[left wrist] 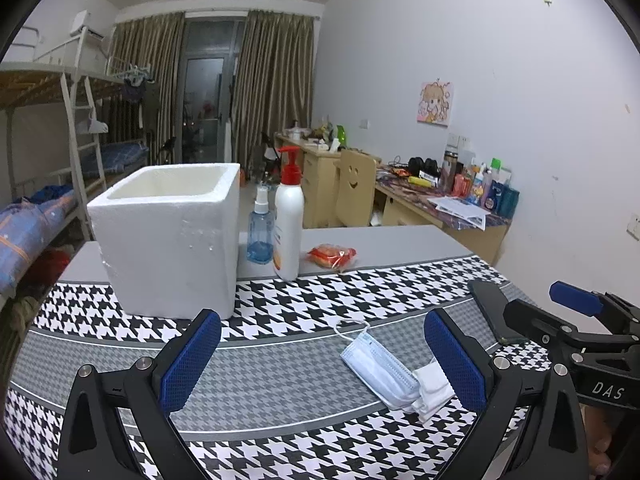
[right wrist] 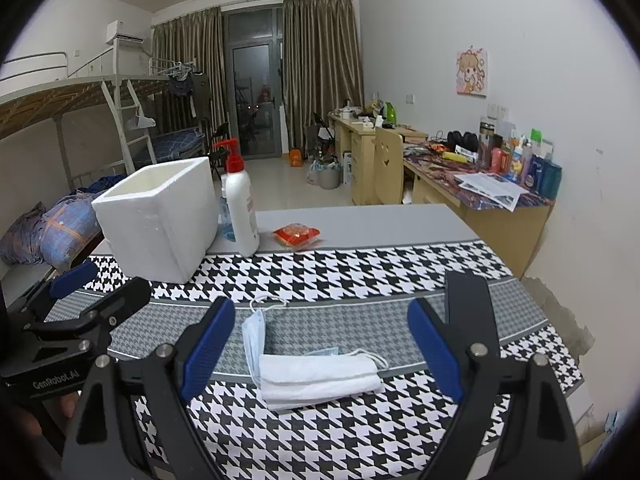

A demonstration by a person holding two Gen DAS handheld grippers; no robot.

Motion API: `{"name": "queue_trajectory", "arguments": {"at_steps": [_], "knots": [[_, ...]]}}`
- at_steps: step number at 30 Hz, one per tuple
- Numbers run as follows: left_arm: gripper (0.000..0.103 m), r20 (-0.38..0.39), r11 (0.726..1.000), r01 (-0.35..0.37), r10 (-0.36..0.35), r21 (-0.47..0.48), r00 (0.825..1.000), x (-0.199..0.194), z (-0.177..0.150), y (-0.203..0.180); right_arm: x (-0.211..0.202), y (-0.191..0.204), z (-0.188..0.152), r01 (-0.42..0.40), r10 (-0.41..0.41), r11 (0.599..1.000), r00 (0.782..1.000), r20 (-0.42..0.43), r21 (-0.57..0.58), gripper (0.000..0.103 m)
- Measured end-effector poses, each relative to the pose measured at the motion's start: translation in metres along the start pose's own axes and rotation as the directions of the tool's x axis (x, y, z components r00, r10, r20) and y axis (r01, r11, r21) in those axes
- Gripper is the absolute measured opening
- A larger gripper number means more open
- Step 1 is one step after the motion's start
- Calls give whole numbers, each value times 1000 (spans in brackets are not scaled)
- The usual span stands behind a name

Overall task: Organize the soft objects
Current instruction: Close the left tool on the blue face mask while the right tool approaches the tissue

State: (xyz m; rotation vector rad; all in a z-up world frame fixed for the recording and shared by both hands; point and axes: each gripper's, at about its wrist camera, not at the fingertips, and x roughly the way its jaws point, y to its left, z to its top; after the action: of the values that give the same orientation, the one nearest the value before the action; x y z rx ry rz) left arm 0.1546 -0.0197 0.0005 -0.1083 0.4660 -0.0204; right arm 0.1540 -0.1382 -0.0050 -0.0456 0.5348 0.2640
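A pale blue face mask (left wrist: 376,364) lies on the houndstooth cloth, with a folded white cloth (left wrist: 434,392) touching its near end. In the right wrist view the folded cloth (right wrist: 320,378) lies across the mask (right wrist: 254,338). A white foam box (left wrist: 168,236) stands open-topped at the back left; it also shows in the right wrist view (right wrist: 160,216). My left gripper (left wrist: 322,364) is open and empty, above the cloth just left of the mask. My right gripper (right wrist: 320,350) is open and empty, its fingers either side of the folded cloth.
A white pump bottle (left wrist: 289,220), a blue spray bottle (left wrist: 261,228) and a red snack packet (left wrist: 331,257) stand behind the box's right side. A black phone (right wrist: 470,300) lies on the cloth at the right. The table's right edge (right wrist: 552,320) drops off by the wall.
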Motion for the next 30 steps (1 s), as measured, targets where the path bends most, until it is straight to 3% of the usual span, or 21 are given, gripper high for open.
{"name": "queue_trajectory", "arguments": {"at_steps": [4, 30], "knots": [[102, 3, 1000, -25, 25, 18, 1000, 4, -2, -2, 6, -4, -5, -2, 2, 1000, 1000, -12, 5, 91], [102, -86, 998, -20, 25, 59, 996, 41, -23, -13, 48, -18, -40, -15, 17, 1000, 989, -149, 17, 91]]}}
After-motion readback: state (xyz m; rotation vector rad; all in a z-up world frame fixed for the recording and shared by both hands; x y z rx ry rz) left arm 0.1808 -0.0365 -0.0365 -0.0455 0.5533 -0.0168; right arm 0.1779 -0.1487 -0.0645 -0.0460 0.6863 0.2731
